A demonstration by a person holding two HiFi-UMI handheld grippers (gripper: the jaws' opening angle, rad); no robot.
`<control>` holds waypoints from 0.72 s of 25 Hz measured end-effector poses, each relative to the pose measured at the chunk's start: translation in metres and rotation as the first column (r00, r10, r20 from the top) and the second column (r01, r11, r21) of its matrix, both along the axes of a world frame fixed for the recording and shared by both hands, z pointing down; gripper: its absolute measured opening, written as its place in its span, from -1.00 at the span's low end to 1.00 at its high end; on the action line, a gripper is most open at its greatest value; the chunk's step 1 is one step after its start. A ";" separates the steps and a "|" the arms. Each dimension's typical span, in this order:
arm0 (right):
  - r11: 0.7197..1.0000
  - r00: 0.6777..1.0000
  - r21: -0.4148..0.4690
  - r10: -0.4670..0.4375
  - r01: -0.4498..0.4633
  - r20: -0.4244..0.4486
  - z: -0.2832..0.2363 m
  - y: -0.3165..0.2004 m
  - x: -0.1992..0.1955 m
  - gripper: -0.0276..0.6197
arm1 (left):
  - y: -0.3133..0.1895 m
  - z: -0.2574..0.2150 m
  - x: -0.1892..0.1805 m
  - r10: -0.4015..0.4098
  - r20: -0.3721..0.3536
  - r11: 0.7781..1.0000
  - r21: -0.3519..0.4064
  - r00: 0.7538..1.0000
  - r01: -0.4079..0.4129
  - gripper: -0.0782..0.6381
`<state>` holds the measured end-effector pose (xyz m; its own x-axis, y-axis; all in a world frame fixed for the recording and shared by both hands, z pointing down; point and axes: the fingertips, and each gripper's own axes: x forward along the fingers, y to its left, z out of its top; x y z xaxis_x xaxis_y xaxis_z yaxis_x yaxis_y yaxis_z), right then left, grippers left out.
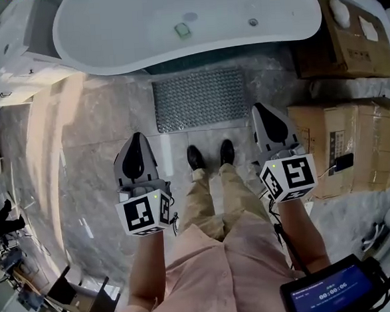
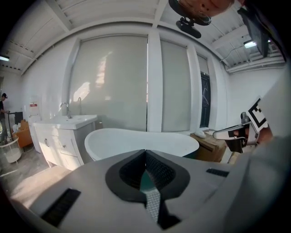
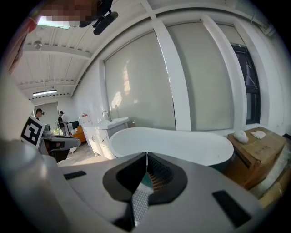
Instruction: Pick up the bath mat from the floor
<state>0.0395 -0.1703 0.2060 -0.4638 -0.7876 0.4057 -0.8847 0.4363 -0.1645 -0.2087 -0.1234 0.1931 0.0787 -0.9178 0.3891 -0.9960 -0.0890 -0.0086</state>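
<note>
Both grippers empty, mat not yet touched

Low in the frame, the left gripper (image 1: 138, 137) and right gripper (image 1: 259, 109) flank the person's shoes (image 1: 196, 157), each with its jaws pressed together on nothing. Just beyond the toes, at upper centre, the grey bath mat (image 1: 199, 98) lies flat on the marble floor (image 1: 93, 126) beside the bathtub (image 1: 108, 51). Reaching, gripping and lifting are all left to do.

You have in view: 1 bath mat (image 1: 201, 98) | 1 bathtub (image 1: 139, 29) | 2 held: left hand-held gripper (image 1: 138, 140), right hand-held gripper (image 1: 260, 111) | 2 cardboard: upper box (image 1: 347, 41), lower box (image 1: 340, 142) | 2 on your feet: left shoe (image 1: 195, 157), right shoe (image 1: 226, 151) | 1 screen (image 1: 331, 290)
</note>
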 end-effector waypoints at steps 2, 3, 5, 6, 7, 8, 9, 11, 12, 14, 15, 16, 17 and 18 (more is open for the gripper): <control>0.999 1.000 -0.040 0.006 -0.007 -0.009 0.020 0.008 0.008 -0.86 | 0.009 0.020 0.003 -0.005 0.003 0.999 -0.045 1.000 0.005 -0.71; 0.999 1.000 -0.051 0.010 -0.011 -0.011 0.026 0.011 0.012 -0.86 | 0.012 0.026 0.005 -0.005 0.001 0.998 -0.055 1.000 0.005 -0.71; 0.998 1.000 -0.053 0.015 -0.016 -0.013 0.031 0.012 0.020 -0.86 | 0.014 0.029 0.011 0.002 -0.005 0.999 -0.052 1.000 -0.002 -0.71; 0.999 1.000 -0.048 0.016 -0.017 -0.014 0.030 0.012 0.023 -0.86 | 0.013 0.028 0.014 0.007 -0.005 0.999 -0.046 1.000 -0.007 -0.71; 0.999 1.000 -0.042 0.016 -0.016 -0.014 0.029 0.012 0.025 -0.86 | 0.012 0.027 0.016 0.011 -0.005 0.999 -0.039 1.000 -0.011 -0.71; 0.999 1.000 -0.036 0.015 -0.016 -0.014 0.026 0.011 0.027 -0.86 | 0.011 0.025 0.018 0.014 -0.004 0.999 -0.033 1.000 -0.014 -0.71; 0.999 1.000 -0.029 0.014 -0.015 -0.014 0.023 0.009 0.029 -0.86 | 0.009 0.022 0.019 0.016 -0.003 0.999 -0.028 1.000 -0.016 -0.71; 1.000 1.000 -0.017 0.012 -0.013 -0.015 0.018 0.006 0.030 -0.86 | 0.004 0.017 0.021 0.021 -0.001 1.000 -0.020 1.000 -0.021 -0.71; 1.000 1.000 -0.012 0.013 -0.013 -0.014 0.017 0.005 0.031 -0.86 | 0.001 0.015 0.022 0.026 0.001 1.000 -0.017 1.000 -0.026 -0.71; 1.000 1.000 -0.005 0.015 -0.015 -0.013 0.015 0.001 0.034 -0.86 | -0.003 0.012 0.023 0.033 0.007 0.999 -0.008 0.999 -0.033 -0.71; 1.000 1.000 -0.003 0.016 -0.016 -0.012 0.016 0.000 0.034 -0.86 | -0.005 0.012 0.023 0.035 0.008 0.999 -0.005 0.999 -0.035 -0.71; 1.000 1.000 -0.002 0.016 -0.016 -0.012 0.017 -0.001 0.034 -0.86 | -0.007 0.012 0.022 0.038 0.009 0.999 -0.004 0.999 -0.037 -0.71; 1.000 1.000 -0.002 0.015 -0.015 -0.011 0.018 -0.002 0.034 -0.86 | -0.008 0.014 0.022 0.041 0.007 0.999 -0.004 0.999 -0.041 -0.71; 1.000 1.000 -0.002 0.014 -0.014 -0.011 0.020 -0.002 0.034 -0.86 | -0.009 0.015 0.022 0.045 0.005 0.999 -0.005 0.999 -0.045 -0.71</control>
